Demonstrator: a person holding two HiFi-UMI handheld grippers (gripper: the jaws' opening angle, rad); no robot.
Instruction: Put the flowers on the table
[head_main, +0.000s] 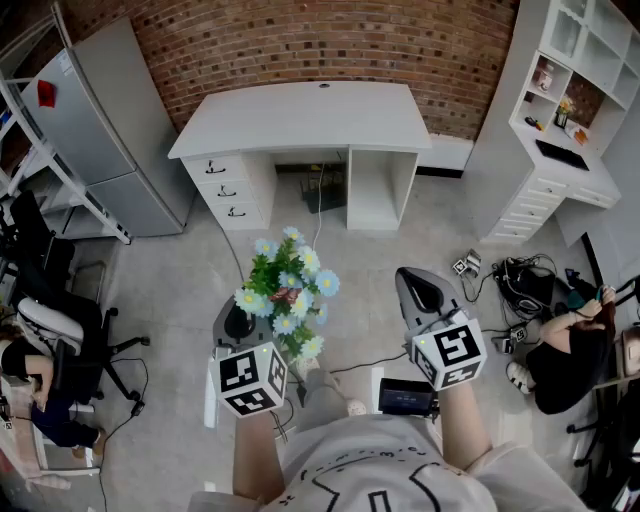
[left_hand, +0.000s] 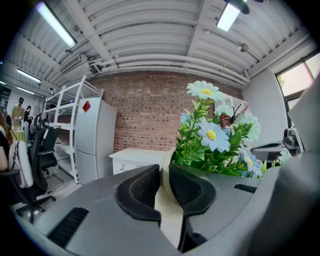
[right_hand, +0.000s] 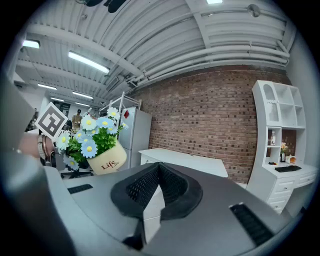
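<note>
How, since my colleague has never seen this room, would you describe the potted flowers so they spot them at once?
Find the white desk against the brick wall. In front of it, a person holds the left gripper with its jaws shut on the rim of a cream pot. It alone carries pale blue daisies with yellow centres and green leaves.

My left gripper (left_hand: 165, 171) and right gripper (right_hand: 160, 169) are smooth grey shells with black ribbed pads (left_hand: 142, 188), each carrying a white cube (head_main: 251, 379) printed with black square markers; the shirt (head_main: 385, 462) is pale, with dark line print
</note>
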